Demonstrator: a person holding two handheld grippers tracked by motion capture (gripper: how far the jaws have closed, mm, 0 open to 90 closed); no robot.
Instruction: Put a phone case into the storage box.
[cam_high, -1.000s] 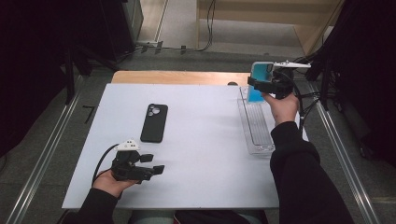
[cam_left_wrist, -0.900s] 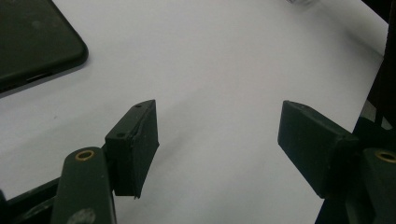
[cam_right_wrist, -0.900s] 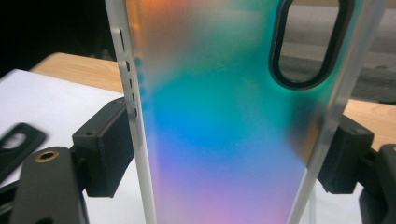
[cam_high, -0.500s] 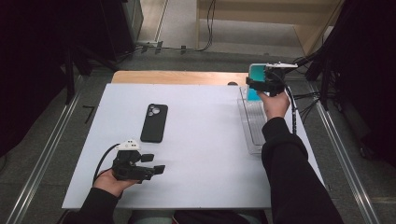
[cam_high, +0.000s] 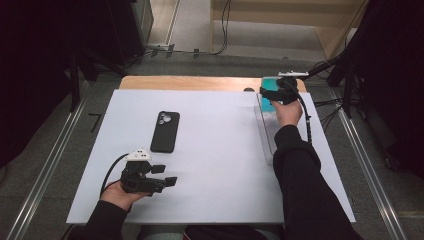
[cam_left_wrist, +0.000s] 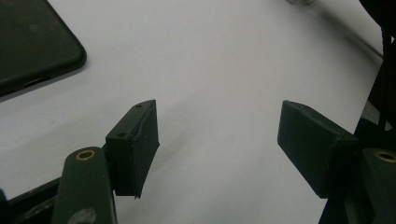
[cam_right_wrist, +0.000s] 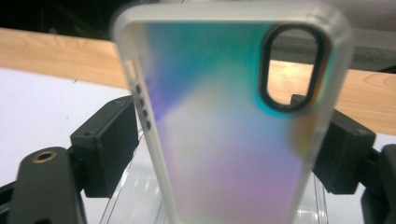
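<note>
A translucent phone case (cam_right_wrist: 219, 154) with a teal-to-purple sheen and an oval camera cutout stands upright between my right gripper's jaws, whose pads press on its two long edges. From above, that right gripper (cam_high: 270, 94) holds the case (cam_high: 268, 105) over the far end of a clear plastic tray (cam_high: 268, 145) at the table's right side. A black phone (cam_high: 165, 131) lies face down, left of the table's middle. My left gripper (cam_high: 167, 175) rests near the front left edge, open, with nothing between its jaws (cam_left_wrist: 217, 135). One corner of the phone (cam_left_wrist: 32, 42) lies beyond its left jaw.
The white tabletop (cam_high: 225, 165) lies on a wooden board whose far edge (cam_high: 190, 82) shows behind it. Cables trail from both grippers. Metal rails run along the floor on either side of the table.
My right gripper has come down a little with the case, toward the far end of the clear tray, and the arm has stretched out. The left hand has stayed where it was.
</note>
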